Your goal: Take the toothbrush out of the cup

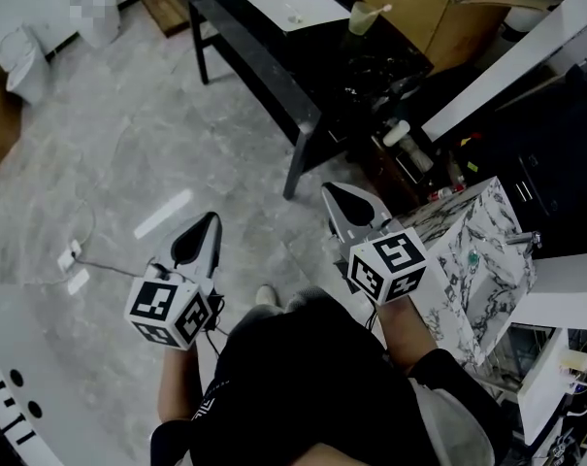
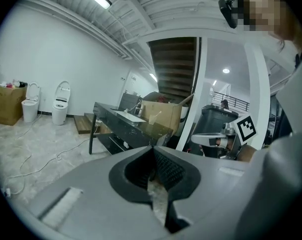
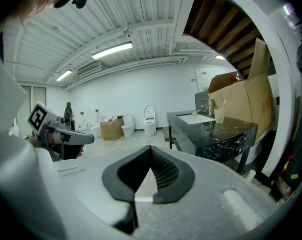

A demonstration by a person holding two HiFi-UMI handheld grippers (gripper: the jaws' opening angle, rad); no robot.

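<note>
One cup (image 1: 359, 20), one toothbrush (image 1: 377, 10), left gripper (image 1: 213, 217), right gripper (image 1: 327, 190), both closed

Grey tapered shells on left gripper (image 1: 210, 223) and right gripper (image 1: 332, 194). Black ribbed pads (image 2: 168, 171); white cubes (image 1: 388, 265) with black square markers. Black top (image 1: 303, 386) worn.

Cool, flat light fills the head view, dim and greyish, with only faint shadow by the bench (image 1: 244, 42). Ceiling tubes (image 3: 113, 49) glare in both gripper views, whose edges bend and go black. Left tongs (image 2: 152, 149) and right tongs (image 3: 151, 151) look soft.
</note>
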